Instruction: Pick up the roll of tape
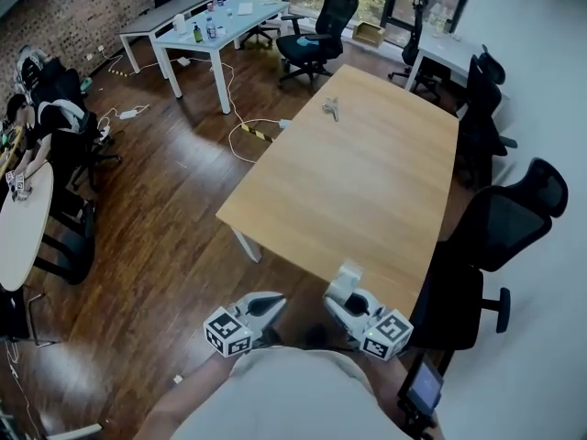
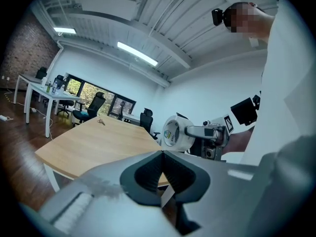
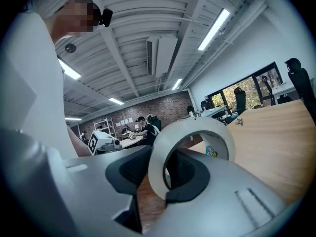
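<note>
I am gripping the roll of tape (image 3: 193,128) in the right gripper (image 1: 348,302), close in front of the person's body. The jaws are clamping across the ring's wall, one pad sitting inside the hole and the other pressing the outer face, so the roll is standing on edge and poking up past the fingertips. It is hanging in the air at the near edge of the table (image 1: 367,172), not resting on it.

The left gripper (image 2: 162,162) is riding just to the left of it, apart from the roll, its dark ribbed pads pressed together with nothing between them.

The roll is showing as a thick, smooth, off-white hoop with a wide round hole, and a small coloured label is sitting on the inner core (too small for me to read). The grippers' shells are looking like matte grey plastic.

Beyond them the pale wooden tabletop is stretching away, flat and bare apart from a small metal object (image 1: 330,108) near its far end. Black mesh-backed office chairs (image 1: 514,218) are standing along its right side, dark plank flooring (image 1: 165,246) is running to the left, and white desks (image 1: 220,21) are standing farthest off.
</note>
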The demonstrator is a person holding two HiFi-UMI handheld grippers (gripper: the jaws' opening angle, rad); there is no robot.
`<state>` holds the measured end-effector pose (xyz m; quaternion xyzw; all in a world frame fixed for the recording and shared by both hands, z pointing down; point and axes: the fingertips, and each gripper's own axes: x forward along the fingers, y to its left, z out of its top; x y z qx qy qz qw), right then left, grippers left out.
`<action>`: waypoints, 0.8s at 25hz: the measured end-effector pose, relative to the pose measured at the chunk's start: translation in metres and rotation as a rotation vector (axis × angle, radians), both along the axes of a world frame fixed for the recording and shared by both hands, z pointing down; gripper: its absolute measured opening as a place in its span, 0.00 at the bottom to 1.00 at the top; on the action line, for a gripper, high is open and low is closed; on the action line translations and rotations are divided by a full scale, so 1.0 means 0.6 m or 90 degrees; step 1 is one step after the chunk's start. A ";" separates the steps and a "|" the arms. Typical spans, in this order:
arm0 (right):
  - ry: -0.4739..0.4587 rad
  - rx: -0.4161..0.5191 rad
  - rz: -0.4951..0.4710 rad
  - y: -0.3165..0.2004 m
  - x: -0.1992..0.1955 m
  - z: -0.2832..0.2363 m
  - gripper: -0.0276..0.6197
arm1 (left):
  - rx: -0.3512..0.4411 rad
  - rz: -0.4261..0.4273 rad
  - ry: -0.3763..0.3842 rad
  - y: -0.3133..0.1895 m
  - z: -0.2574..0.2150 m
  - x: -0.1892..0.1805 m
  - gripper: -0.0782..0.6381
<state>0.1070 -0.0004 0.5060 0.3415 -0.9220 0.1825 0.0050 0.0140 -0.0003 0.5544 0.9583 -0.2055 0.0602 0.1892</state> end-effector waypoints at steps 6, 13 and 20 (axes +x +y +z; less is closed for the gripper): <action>0.006 0.005 0.011 0.004 -0.041 -0.010 0.20 | 0.009 0.018 0.000 -0.002 -0.007 -0.034 0.12; 0.019 0.009 0.020 0.011 -0.076 -0.018 0.20 | 0.006 0.029 0.007 0.005 -0.006 -0.064 0.12; 0.028 0.010 0.029 0.018 -0.118 -0.022 0.20 | 0.010 0.034 0.012 0.005 -0.007 -0.107 0.12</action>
